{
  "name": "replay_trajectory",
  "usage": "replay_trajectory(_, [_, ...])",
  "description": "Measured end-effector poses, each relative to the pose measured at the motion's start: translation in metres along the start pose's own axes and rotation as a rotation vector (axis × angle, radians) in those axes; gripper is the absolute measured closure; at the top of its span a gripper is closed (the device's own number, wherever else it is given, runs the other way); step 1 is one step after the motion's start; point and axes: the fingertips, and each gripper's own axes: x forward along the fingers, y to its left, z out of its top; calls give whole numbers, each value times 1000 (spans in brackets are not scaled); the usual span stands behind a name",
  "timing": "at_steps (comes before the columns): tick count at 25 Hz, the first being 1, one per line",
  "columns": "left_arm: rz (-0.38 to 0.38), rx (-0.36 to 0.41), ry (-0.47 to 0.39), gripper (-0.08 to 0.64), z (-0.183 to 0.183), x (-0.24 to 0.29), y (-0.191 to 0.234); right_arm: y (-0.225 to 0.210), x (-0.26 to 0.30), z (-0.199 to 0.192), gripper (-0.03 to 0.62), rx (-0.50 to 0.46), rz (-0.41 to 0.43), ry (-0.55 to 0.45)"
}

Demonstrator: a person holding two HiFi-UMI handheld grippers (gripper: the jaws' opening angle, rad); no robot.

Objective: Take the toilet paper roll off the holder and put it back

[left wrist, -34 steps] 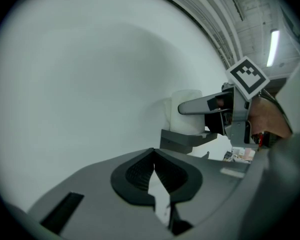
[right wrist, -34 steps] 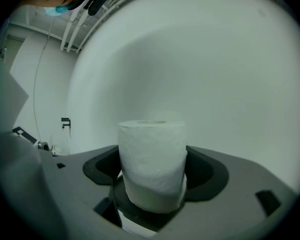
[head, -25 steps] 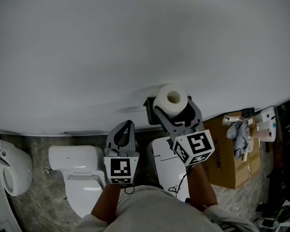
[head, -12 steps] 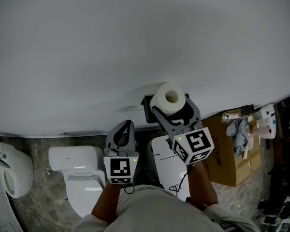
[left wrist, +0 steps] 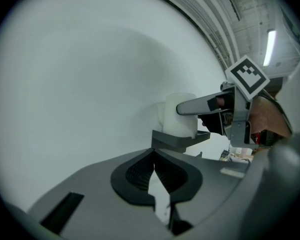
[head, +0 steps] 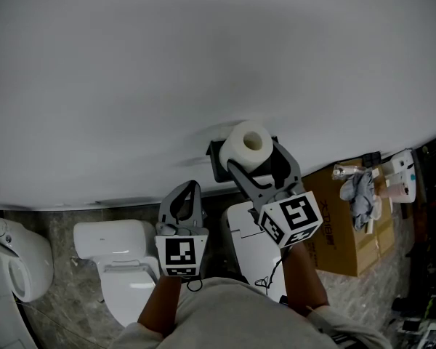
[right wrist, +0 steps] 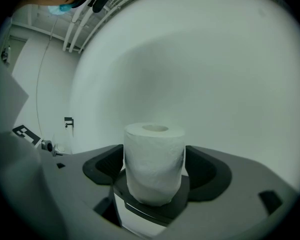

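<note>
1. The right gripper (right wrist: 154,168) is clamped on the toilet paper roll (right wrist: 154,156), one jaw pressed to each side. The roll is upright, core hole facing up.
2. The roll's base looks seated on the dark holder (right wrist: 146,211) on the wall, or it may be just above the shelf. I can't call contact for sure.
3. The left gripper (head: 188,193) idles below and left of the holder, well apart from it, jaws together on nothing.
4. My read is that the roll is right at the holder, either about to lift off or about to be released. These views don't settle which.
5. If it's a lift, go straight up, clear of the holder, with a gentle squeeze because soft paper dents. If it's a set-down, keep the roll centred on the holder, then let the jaws part.
</note>
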Motion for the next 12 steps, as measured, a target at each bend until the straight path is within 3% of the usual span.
replay_trajectory(12, [19, 36, 2, 551, 7, -13, -12, -4, -35, -6, 232, 83, 3, -32])
